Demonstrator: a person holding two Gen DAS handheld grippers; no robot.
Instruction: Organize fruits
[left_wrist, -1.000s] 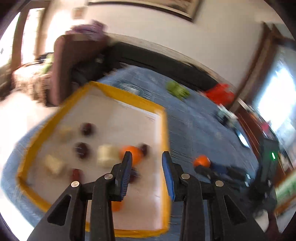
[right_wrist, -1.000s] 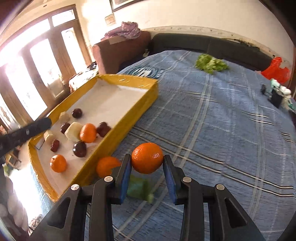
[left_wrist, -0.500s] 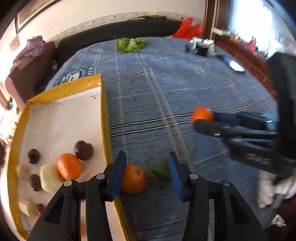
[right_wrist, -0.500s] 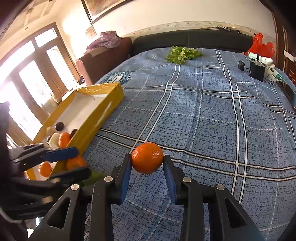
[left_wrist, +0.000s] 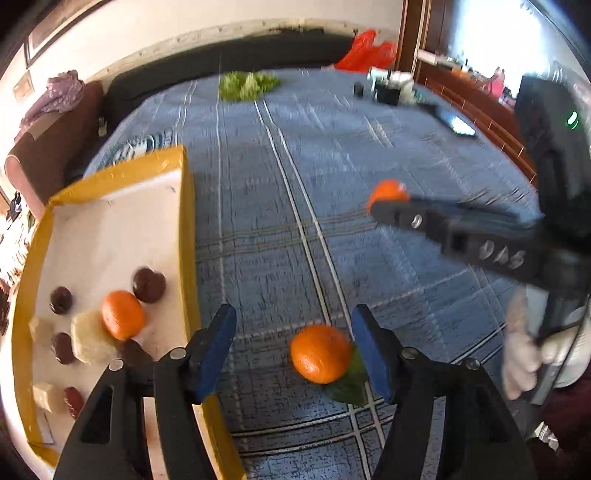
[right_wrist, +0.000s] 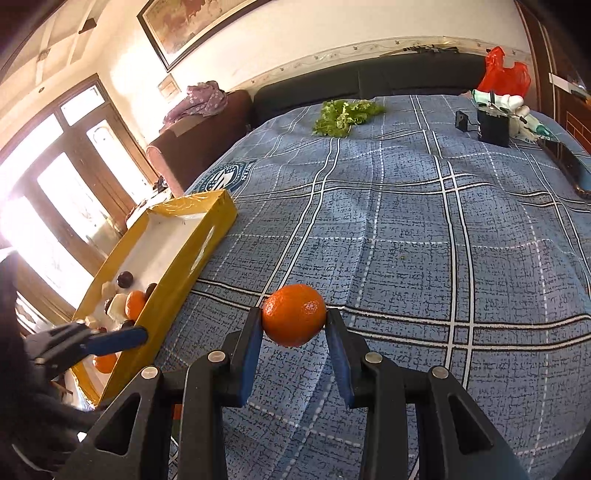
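On the blue plaid bedspread (right_wrist: 406, 229), just right of the yellow tray (left_wrist: 186, 236), a loose orange (left_wrist: 320, 353) is being framed by the left gripper (left_wrist: 293, 349), whose blue-padded jaws are being held wide apart. The fruit is lying nearer the right-hand jaw, on the cloth, with a green leaf (left_wrist: 349, 384) showing under and beside it; whether either pad is touching the fruit cannot be told. Inside the tray another orange (left_wrist: 122, 314) is being kept among dark round fruits (left_wrist: 149, 284) and pale chunks (left_wrist: 88, 341), close to the wall nearest the bedspread.

A second orange (right_wrist: 294, 314) is being gripped by the right gripper (right_wrist: 294, 325), pinched on both sides between the blue pads and held above the bedspread. In the left wrist view the same gripper (left_wrist: 373, 203) is being seen from the side, blurred, with the clamped orange (left_wrist: 388, 191) at its tip, well apart from the tray and from the loose fruit.

At the far end of the bed a bunch of lettuce (right_wrist: 345, 112) is being shown lying on the cloth, with a red plastic bag (right_wrist: 504, 74) and a small black box (right_wrist: 493, 127) off to the right. A brown armchair (right_wrist: 195, 140) draped with a purple cloth is being shown beyond the tray.
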